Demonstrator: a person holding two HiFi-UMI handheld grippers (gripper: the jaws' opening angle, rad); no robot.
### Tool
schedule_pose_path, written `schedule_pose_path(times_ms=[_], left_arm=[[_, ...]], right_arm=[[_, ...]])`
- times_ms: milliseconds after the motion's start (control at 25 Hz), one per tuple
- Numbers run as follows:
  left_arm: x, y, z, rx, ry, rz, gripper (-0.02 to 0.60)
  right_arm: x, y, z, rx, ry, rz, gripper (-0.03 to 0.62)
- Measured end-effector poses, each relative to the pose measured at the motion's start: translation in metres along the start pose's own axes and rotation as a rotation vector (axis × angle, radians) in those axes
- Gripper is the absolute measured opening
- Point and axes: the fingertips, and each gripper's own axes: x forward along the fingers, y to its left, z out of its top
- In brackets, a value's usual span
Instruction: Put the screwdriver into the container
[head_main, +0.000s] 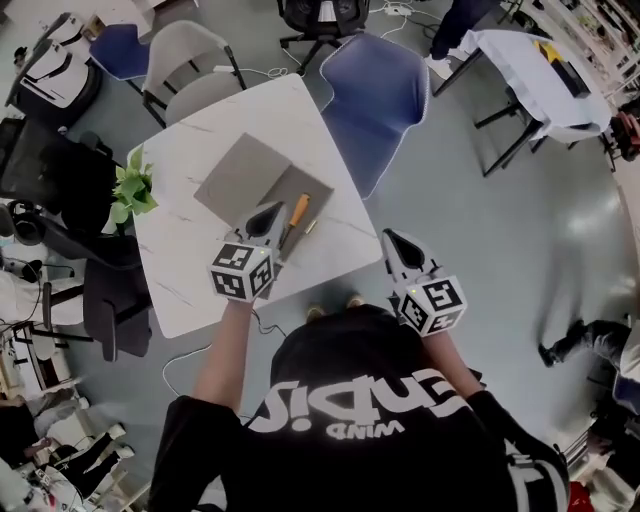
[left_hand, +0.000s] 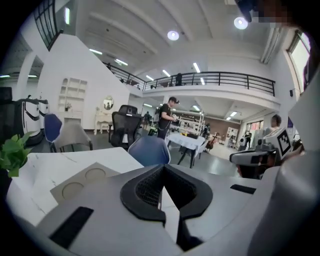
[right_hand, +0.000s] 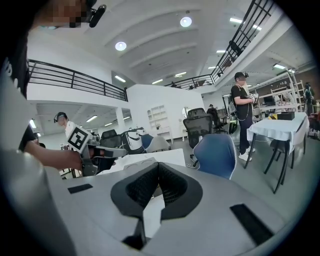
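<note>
Orange-handled screwdriver (head_main: 297, 215) lies just right of frame centre, apparently on the darker open half of the flat grey fibreboard container (head_main: 240, 172); the head view is too small to confirm seating. The container's lid shows two round moulded recesses and rests on the white marbled square table (head_main: 180, 250). Left gripper (left_hand: 162, 169), black ribbed pads, jaws together and empty, tip beside the screwdriver handle. Right gripper (right_hand: 158, 167) likewise closed and empty, beyond the table's lower-right edge.

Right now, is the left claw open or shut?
Shut. In the left gripper view the two sides of the left claw meet at the tip, with nothing held between them.
</note>
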Motion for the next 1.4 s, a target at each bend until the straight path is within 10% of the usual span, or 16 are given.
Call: schedule_pose_path(times_ms=[520, 1400], left_arm=[[-0.085, -0.028, -0.023, -0.094, -0.241, 0.118, 0.014], [-0.104, -0.018, -0.017, -0.111, -0.281, 0.167, 0.014]], right_arm=[[0.009, 0.029, 0.002, -0.041, -0.031, 0.066, 0.012], [0.003, 0.043, -0.001, -0.039, -0.041, 0.099, 0.012]])
